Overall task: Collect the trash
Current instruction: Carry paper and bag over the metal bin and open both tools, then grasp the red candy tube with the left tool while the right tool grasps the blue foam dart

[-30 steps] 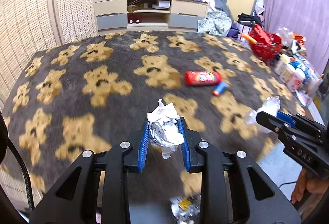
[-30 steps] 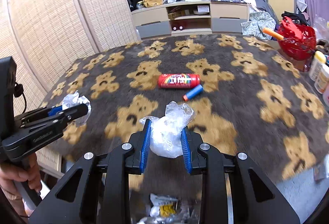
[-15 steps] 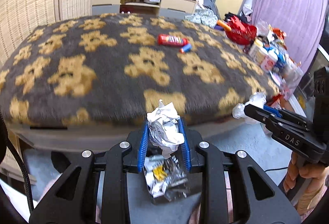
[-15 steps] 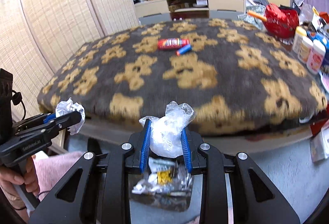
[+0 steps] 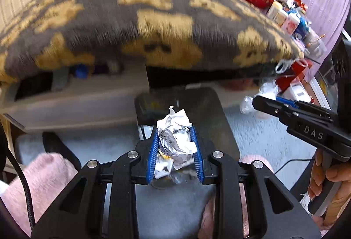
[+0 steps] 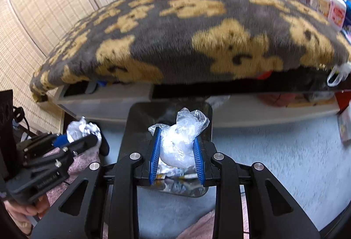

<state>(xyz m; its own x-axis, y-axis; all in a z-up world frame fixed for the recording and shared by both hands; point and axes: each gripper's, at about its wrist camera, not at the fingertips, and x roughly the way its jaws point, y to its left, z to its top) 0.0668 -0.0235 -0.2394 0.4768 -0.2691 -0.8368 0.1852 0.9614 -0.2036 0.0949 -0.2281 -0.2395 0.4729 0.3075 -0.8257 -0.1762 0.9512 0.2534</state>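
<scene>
Both tongs grip trash: your left tongs (image 5: 175, 151) pinch a crumpled white paper ball (image 5: 176, 137), your right tongs (image 6: 177, 154) a wadded clear plastic bag (image 6: 182, 140). You're at the drop-off step, so hold each over the dark rectangular bin (image 5: 210, 112) and release.

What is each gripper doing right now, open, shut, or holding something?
Left gripper: shut on crumpled paper.
Right gripper: shut on plastic wrap.

Grey blanket (image 6: 197, 26) with tan bears, white crumpled paper (image 5: 175, 131)
</scene>
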